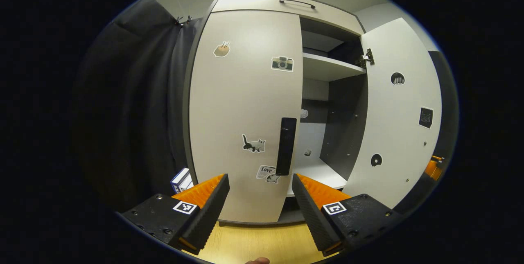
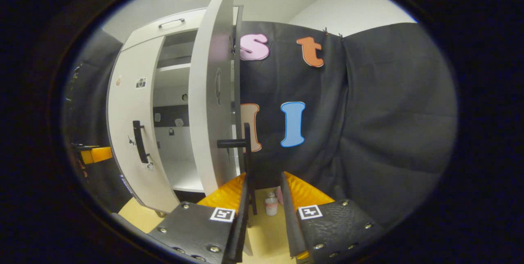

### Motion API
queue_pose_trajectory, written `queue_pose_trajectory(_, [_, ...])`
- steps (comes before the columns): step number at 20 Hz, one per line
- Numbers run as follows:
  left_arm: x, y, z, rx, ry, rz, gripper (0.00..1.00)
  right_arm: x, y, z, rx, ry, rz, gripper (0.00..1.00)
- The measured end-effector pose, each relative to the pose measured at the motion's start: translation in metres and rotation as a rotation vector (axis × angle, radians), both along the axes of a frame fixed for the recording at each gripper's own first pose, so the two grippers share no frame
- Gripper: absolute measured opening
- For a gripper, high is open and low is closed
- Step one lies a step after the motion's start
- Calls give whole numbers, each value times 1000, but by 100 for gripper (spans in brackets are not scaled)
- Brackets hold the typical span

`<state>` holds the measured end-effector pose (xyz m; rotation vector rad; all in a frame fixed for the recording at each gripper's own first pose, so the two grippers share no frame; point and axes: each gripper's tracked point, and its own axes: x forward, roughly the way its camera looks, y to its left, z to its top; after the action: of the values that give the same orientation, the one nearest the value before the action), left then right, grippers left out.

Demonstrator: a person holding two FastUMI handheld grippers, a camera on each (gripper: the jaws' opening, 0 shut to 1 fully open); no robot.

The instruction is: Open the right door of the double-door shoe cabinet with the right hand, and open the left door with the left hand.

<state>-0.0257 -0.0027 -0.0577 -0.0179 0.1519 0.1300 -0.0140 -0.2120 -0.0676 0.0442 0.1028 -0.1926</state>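
Spread wide, the left gripper [image 1: 260,184] is aimed at the closed left door [image 1: 245,112], whose upright bar handle [image 1: 286,146] is seen just ahead between the fingers. Narrowed, the right gripper [image 2: 264,192] is seen around the open right door's handle [image 2: 247,153]; contact cannot be judged.

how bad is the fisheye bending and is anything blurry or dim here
Left gripper view: the left door bows outward, stickers sharp, evenly lit. Right gripper view: the right door curves edge-on, the cabinet interior is dimmer, and the handle near the right gripper looks soft.
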Motion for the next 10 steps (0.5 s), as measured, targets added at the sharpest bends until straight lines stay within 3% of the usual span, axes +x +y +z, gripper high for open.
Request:
queue_pose_trajectory(2, [4, 0, -1, 3, 0, -2, 96, 0, -3, -1, 4, 5, 9, 35])
queue_pose_trajectory(4, [11, -2, -4, 3, 7, -3, 96, 0, -7, 0, -1, 8, 12, 35])
queue_pose_trajectory(5, [16, -3, -5, 1, 9, -7, 96, 0, -9, 0, 0, 11, 14, 45])
queue_pose_trajectory(7, [26, -3, -4, 1, 11, -4, 96, 2, -10, -1, 9, 15, 25, 53])
queue_pose_trajectory(10, [44, -8, -3, 2, 7, -7, 92, 1, -15, 1, -6, 20, 35, 54])
